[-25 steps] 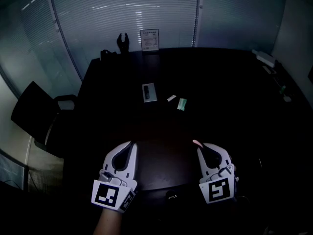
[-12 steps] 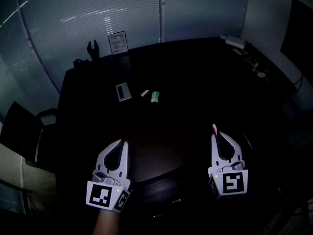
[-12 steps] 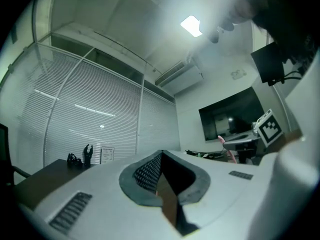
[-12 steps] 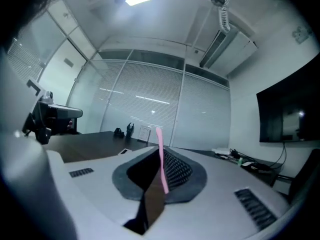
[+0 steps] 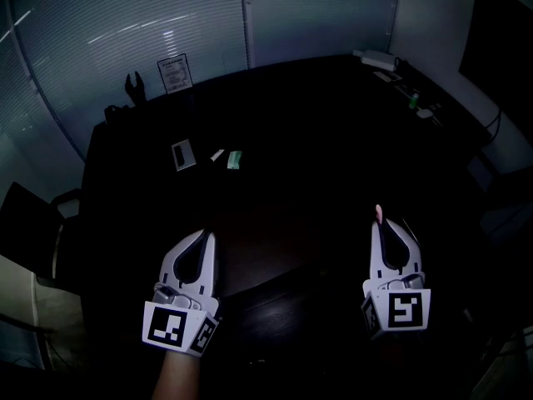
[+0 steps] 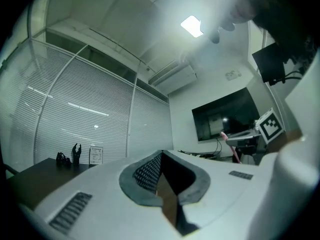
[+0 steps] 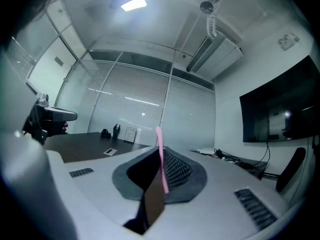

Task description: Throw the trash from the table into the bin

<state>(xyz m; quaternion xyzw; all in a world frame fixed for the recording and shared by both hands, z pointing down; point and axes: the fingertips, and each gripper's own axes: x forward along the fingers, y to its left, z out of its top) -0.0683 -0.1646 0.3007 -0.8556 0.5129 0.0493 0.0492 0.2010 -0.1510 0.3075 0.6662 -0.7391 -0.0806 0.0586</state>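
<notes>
In the head view, the left tool (image 5: 202, 237) sits at the lower left of the frame over the near edge of the dark table (image 5: 316, 123). Its own view shows its jaws brought together at the tips with nothing between them. The right tool (image 5: 380, 222) is at the lower right, well apart from the left one. Its jaws are closed on a thin pink strip (image 5: 378, 213), whose end sticks out past the tips. In the right gripper view the strip stands upright in the narrow gap between the ribbed pads. More trash lies on the table toward the upper left, far from both tools: a green scrap (image 5: 235, 159), a small white scrap (image 5: 217, 154) just left of it, and a grey card (image 5: 181, 154) left of that. At the table's far edge, upper left, a framed sign (image 5: 173, 72) stands upright with a black figure (image 5: 134, 86) beside it, in front of slatted blinds (image 5: 125, 23). A dark screen (image 5: 503, 23) fills the upper right corner, and a dark chair (image 5: 29, 232) stands at the left edge.
</notes>
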